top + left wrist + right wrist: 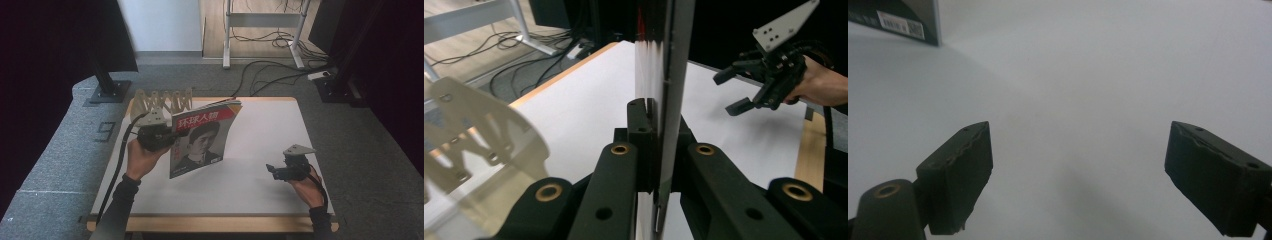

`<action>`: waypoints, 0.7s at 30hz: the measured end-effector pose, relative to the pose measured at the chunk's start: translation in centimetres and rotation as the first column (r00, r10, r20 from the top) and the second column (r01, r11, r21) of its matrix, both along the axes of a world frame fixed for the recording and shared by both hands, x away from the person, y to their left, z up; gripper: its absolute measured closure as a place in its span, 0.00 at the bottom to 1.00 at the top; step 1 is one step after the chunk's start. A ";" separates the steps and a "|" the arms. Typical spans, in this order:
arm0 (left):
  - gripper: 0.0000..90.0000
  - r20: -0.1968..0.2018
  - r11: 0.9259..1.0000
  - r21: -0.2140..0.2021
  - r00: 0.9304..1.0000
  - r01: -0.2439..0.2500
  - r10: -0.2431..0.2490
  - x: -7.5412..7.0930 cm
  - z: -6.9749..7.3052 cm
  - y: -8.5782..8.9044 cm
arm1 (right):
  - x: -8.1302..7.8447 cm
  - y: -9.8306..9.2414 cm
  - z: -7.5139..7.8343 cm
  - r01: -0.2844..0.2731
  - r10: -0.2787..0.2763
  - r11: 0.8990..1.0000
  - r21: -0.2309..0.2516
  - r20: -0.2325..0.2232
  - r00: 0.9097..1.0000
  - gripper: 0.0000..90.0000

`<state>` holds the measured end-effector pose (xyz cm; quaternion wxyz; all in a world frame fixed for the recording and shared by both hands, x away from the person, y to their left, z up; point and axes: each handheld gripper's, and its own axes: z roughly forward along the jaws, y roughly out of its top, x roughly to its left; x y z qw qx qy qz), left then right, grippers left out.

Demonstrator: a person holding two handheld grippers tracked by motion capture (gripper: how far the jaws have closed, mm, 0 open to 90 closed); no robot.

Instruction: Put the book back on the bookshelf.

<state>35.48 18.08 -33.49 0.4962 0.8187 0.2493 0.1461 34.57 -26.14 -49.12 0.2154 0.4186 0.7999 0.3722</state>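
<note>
A magazine (202,137) with a red title band and a portrait on its cover stands upright over the left half of the white table (265,125). My left gripper (171,135) is shut on its left edge. In the left gripper view the magazine (669,75) is edge-on, pinched between the black jaws of the left gripper (659,117). My right gripper (272,171) hangs low over the table's right front with its jaws wide apart and nothing between them. In the right gripper view, the right gripper (1083,150) faces bare table, with the magazine's barcode corner (898,20) at the top left.
A pale wooden folding rack (162,101) stands at the table's back left edge, just behind the left gripper; it is blurred in the left gripper view (474,140). Cables and a desk frame (262,30) lie on the floor beyond the table. The right gripper (725,93) shows open across the table.
</note>
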 end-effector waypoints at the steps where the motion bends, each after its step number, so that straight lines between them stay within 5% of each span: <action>1: 0.97 0.001 1.000 -0.002 1.000 -0.009 0.009 -0.1 0.1 0.4 | 0.0 0.0 0.0 0.000 0.000 1.000 0.000 0.000 1.000 0.13; 13: 0.97 0.006 0.993 -0.025 0.994 -0.112 0.112 -0.9 0.8 4.6 | -0.4 0.5 -2.0 0.026 -0.027 0.999 -0.018 -0.023 0.999 0.10; 21: 0.97 0.004 0.981 -0.037 0.982 -0.191 0.191 -1.8 1.2 7.8 | -0.3 1.1 -3.1 0.028 -0.030 0.999 -0.043 -0.050 0.998 0.07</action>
